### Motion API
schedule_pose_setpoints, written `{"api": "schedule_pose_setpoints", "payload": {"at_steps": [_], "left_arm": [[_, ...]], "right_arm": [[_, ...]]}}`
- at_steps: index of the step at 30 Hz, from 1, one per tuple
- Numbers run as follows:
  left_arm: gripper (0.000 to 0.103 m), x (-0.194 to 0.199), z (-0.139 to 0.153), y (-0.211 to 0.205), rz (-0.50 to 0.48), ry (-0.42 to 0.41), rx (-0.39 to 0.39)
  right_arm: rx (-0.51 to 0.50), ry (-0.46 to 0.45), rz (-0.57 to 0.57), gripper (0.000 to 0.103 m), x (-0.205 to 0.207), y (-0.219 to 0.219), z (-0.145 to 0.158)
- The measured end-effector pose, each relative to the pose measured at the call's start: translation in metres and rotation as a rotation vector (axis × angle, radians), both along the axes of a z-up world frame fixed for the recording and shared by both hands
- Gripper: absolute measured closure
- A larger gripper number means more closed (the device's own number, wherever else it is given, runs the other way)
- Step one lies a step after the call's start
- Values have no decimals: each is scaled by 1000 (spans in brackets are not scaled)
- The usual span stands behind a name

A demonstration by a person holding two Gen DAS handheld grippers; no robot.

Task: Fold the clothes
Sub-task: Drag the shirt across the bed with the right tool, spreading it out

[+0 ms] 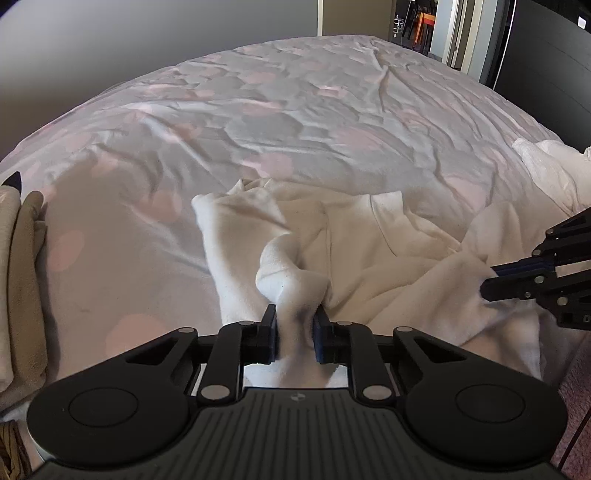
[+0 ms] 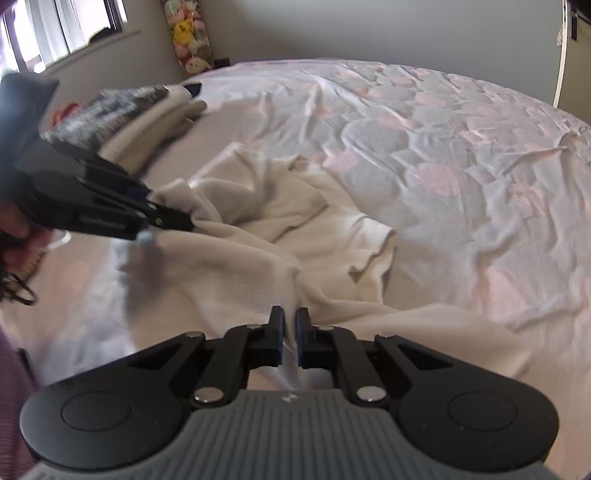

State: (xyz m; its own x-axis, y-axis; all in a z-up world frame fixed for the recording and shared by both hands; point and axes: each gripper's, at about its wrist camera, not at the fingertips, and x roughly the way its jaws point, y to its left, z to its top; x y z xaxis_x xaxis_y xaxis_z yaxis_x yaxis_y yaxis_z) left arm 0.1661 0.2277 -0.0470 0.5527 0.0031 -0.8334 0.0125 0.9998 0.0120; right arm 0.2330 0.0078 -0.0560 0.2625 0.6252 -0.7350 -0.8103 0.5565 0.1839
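A cream-white garment (image 1: 369,251) lies crumpled near the front edge of the bed. My left gripper (image 1: 295,321) is shut on a bunched fold of its edge, with cloth filling the gap between the pads. In the right wrist view the same white garment (image 2: 258,236) spreads ahead, and my right gripper (image 2: 290,325) is shut on a thin fold of its near edge. The right gripper (image 1: 491,284) shows at the right edge of the left wrist view, pinching the cloth. The left gripper (image 2: 184,223) appears blurred at the left of the right wrist view, with a hand (image 2: 13,221) behind it.
The bed (image 1: 295,110) has a wrinkled cover with grey and pink hexagons. A stack of folded beige clothes (image 1: 22,288) sits at the left. Another white cloth (image 1: 546,170) lies at the right. A window (image 2: 55,33) and a column of plush toys (image 2: 190,37) stand beyond the bed.
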Motion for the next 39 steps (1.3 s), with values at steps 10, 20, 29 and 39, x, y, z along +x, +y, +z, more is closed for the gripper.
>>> {"api": "schedule_pose_setpoints", "payload": {"at_steps": [10,20,29,39], "left_arm": [[91,-114,48,-19,-26,72,-41],[72,-170,51,-20,-29,139,-142],[46,-142,84,18,29,-5,-120],[46,-63,25,77,81,-19,-13]], "right_arm": [[40,74,51,96,-91,-47,49],[-43,105,61,90,-143,-74,47],[-1,-26,-10,73,-108,-78,81],[-127,17,-133,73,-16,-53,26]]}}
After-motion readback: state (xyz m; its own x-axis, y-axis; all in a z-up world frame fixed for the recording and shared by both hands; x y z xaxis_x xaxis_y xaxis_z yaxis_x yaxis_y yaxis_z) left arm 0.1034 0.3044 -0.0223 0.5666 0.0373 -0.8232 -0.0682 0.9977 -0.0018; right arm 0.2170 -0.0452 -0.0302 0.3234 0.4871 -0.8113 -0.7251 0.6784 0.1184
